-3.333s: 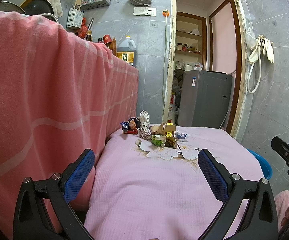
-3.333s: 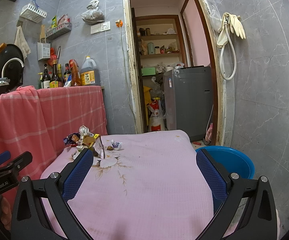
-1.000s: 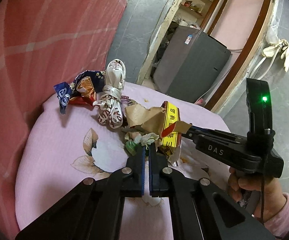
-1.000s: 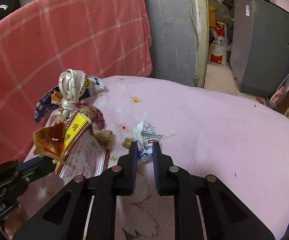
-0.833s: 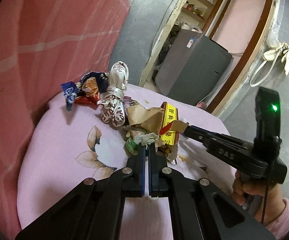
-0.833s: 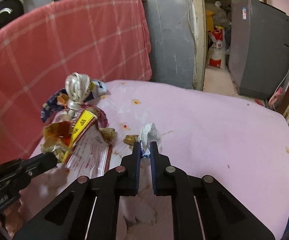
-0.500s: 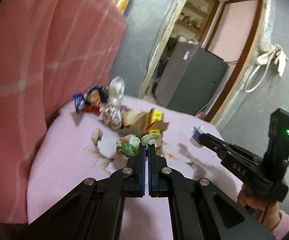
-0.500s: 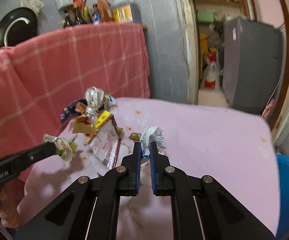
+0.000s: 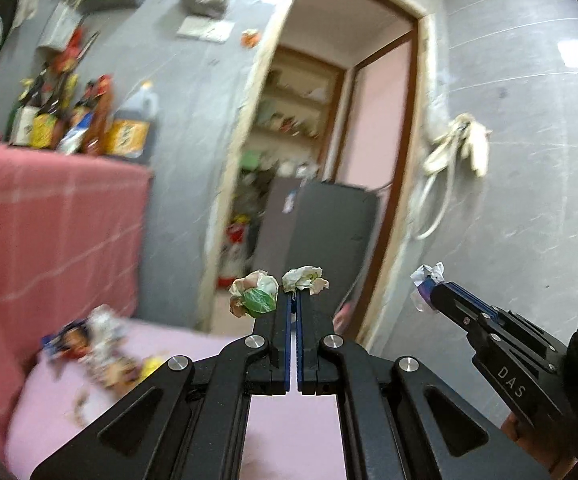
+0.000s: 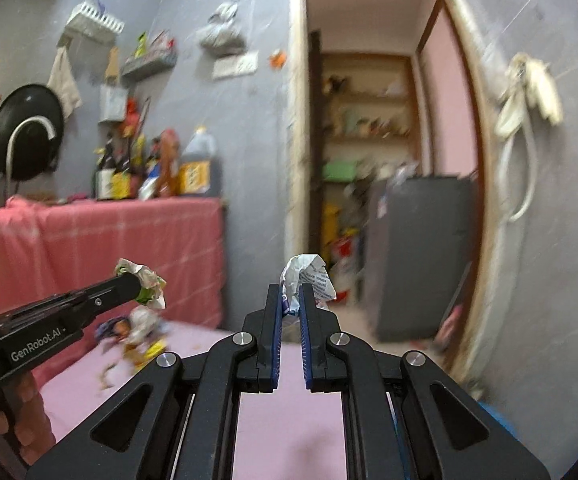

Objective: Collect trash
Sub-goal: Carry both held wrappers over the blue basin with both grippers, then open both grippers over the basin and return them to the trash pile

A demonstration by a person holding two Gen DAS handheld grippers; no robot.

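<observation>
My left gripper (image 9: pixel 293 300) is shut on a crumpled green and white wrapper (image 9: pixel 257 296), lifted well above the pink table (image 9: pixel 289 420). In the right wrist view the same gripper (image 10: pixel 137 284) reaches in from the left with that wrapper (image 10: pixel 145 280) at its tip. My right gripper (image 10: pixel 291 296) is shut on a crumpled white printed paper (image 10: pixel 309 276), also held in the air; the left wrist view shows it (image 9: pixel 433 292) at the right with the paper (image 9: pixel 427 278). A heap of remaining wrappers (image 9: pixel 97 344) (image 10: pixel 137 332) lies at the table's far left.
A pink checked cloth (image 10: pixel 109 248) covers a counter with bottles (image 10: pixel 149 172) on the left. An open doorway (image 10: pixel 369 160) with a grey appliance (image 10: pixel 417 252) lies ahead. A blue basin's rim (image 10: pixel 497 420) shows low right. A hand (image 10: pixel 9 412) holds the left gripper.
Both grippers rose off the table with their scraps and tilted up toward level. The trash heap dropped to the lower left of both views, and the doorway came into the centre.
</observation>
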